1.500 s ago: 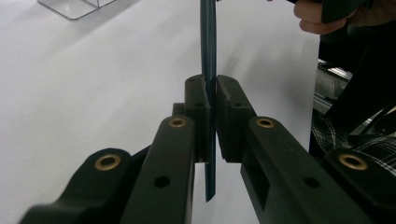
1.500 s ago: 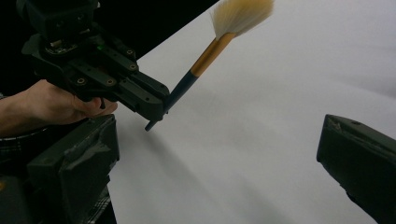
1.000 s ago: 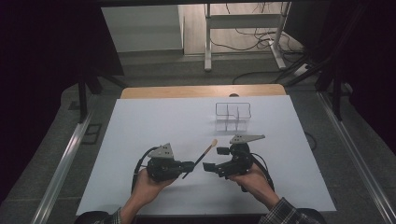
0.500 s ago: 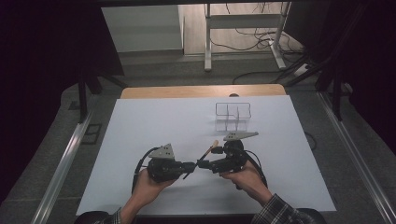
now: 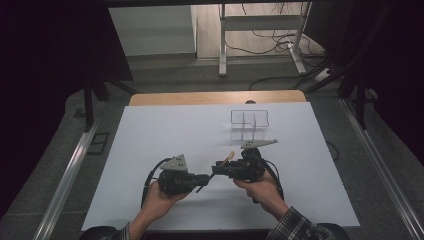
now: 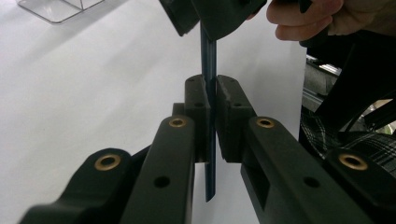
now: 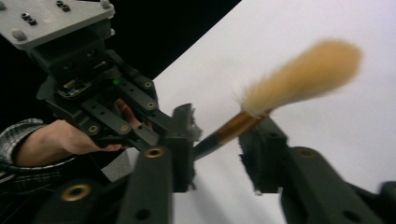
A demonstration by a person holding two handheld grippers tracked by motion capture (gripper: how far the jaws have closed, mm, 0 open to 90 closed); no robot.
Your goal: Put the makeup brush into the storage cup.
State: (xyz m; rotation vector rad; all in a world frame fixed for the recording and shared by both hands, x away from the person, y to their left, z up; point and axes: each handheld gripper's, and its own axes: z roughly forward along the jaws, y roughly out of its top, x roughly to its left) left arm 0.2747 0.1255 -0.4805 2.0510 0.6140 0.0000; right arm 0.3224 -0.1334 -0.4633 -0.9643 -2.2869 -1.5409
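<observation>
My left gripper (image 6: pixel 211 93) is clamped on the dark handle of the paintbrush (image 7: pixel 299 77), held above the white table (image 5: pixel 150 150). My right gripper (image 7: pixel 217 140) has just been closing around the ferrule, and I cannot tell whether its pads press yet. If they catch the bristles or grip off-centre, the brush could twist or drop when I let go with the left.

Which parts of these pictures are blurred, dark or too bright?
Right gripper view: the brush bristles are soft and blurred. Left gripper view: the near jaws are sharp, the clear rack is washed out. High view: the white table is evenly lit, the surroundings are dark.
</observation>
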